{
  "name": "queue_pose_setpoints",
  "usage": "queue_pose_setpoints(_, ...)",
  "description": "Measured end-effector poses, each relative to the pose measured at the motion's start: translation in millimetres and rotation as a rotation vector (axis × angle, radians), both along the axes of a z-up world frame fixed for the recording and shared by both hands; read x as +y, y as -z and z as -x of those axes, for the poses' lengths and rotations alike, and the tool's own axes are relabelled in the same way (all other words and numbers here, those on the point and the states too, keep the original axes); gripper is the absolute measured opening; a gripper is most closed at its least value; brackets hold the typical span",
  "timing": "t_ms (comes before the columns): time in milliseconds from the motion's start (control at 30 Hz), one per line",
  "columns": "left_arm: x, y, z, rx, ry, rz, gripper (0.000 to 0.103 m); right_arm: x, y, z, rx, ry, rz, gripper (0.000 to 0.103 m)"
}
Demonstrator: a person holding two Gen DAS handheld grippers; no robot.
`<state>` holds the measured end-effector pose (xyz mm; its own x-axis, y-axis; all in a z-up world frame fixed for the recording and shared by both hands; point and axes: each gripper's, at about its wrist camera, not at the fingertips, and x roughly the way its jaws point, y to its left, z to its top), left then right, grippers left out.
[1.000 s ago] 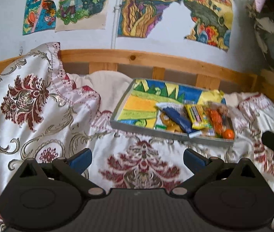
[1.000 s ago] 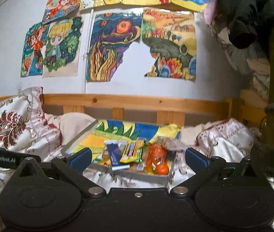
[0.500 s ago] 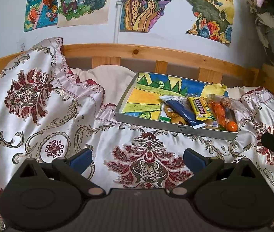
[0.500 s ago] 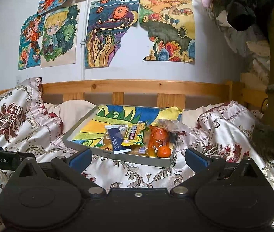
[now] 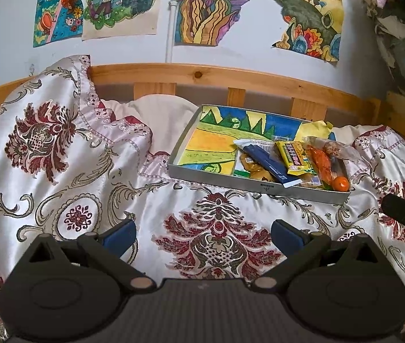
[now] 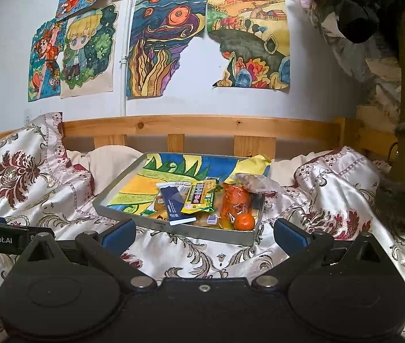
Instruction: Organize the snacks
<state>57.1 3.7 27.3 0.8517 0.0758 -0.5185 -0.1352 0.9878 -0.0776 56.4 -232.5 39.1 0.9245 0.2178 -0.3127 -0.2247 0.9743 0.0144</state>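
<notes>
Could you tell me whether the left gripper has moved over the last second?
Yes. The left gripper has tilted downward: the wooden rail and tray sit lower in its view now.

Left gripper (image 5: 202,233) and right gripper (image 6: 203,231): black housings, blue finger pads, silver pivot screws; white "GenRobot.AI" marking.

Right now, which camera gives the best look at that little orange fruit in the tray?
The right wrist view: the orange fruit sits near centre, whole. The left wrist view shows it off to the right, smaller.
</notes>
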Motion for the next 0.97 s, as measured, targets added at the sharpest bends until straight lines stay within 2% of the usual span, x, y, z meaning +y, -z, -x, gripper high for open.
queue_pose_setpoints(533, 2.4, 2.7, -2.2, 0.036, -0.009, -0.022, 0.102, 3.5, 4.5, 0.1, 0.007, -0.008, 0.020, 0.102)
queue_pose_setpoints(967, -7.9, 4.7, -0.1, 0.040, 0.070, -0.060, 0.102, 5.4, 5.3, -2.3, 0.021, -0.010, 0.024, 0.102)
